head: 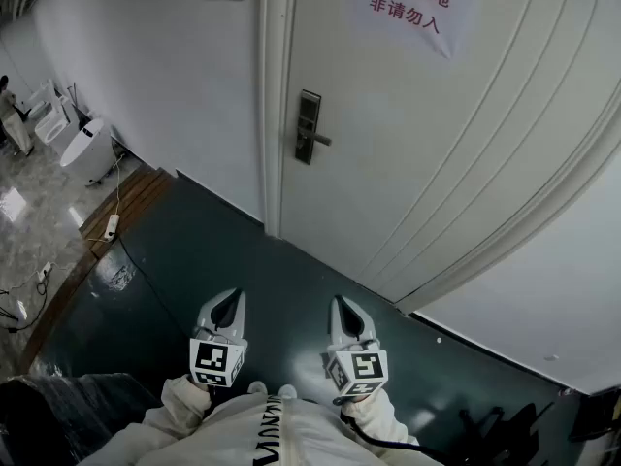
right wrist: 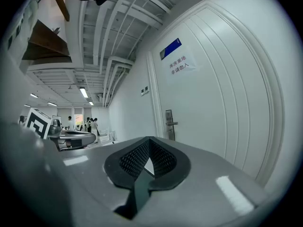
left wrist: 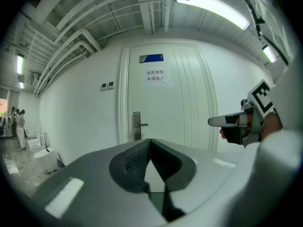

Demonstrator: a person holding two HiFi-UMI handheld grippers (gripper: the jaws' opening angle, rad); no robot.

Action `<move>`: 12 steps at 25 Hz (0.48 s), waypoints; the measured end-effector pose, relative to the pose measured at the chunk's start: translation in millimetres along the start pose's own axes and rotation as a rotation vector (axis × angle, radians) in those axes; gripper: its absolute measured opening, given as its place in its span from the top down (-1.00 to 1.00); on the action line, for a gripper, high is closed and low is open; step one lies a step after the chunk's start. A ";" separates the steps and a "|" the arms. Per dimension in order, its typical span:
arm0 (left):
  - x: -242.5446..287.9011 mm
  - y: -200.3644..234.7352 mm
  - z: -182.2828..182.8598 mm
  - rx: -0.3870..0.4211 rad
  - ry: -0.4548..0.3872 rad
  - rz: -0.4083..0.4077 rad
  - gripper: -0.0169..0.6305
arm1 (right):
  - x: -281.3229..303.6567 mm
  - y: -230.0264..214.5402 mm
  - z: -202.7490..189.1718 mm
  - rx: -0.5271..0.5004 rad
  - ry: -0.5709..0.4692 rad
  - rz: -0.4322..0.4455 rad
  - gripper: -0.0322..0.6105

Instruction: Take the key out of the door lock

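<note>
Your left gripper (head: 229,301) and right gripper (head: 343,305) were clenched, empty; the key, unseen in the door lock (head: 308,127), was probably light and rigid: pinch its head.

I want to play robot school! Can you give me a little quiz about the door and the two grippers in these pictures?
1. True or false: the right gripper touches the door lock.
2. Where is the paper sign stuck? A on the door, B on the floor, C on a gripper.
3. Fill in: the left gripper has its jaws ____, with nothing between them.
Key: 1 false, it hangs well short of the lock. 2 A. 3 shut.
</note>
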State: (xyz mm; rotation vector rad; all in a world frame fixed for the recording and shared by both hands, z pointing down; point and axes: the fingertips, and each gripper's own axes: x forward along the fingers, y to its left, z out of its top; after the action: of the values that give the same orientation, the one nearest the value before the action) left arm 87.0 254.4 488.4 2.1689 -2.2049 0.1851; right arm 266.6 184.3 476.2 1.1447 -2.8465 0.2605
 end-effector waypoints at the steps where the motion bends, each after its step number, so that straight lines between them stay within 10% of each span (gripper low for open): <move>1: 1.7 -1.2 1.0 0.001 0.000 -0.001 0.95 | 0.0 -1.6 0.9 0.000 -0.001 -0.002 0.90; 12: 14.3 -13.7 0.0 0.009 0.015 -0.001 0.95 | 2.1 -13.2 -2.9 0.009 0.010 0.012 0.90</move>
State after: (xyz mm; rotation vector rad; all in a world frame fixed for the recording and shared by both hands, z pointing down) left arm 100.5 240.0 490.8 2.1652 -2.1996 0.2110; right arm 274.3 174.1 481.1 1.1249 -2.8475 0.2785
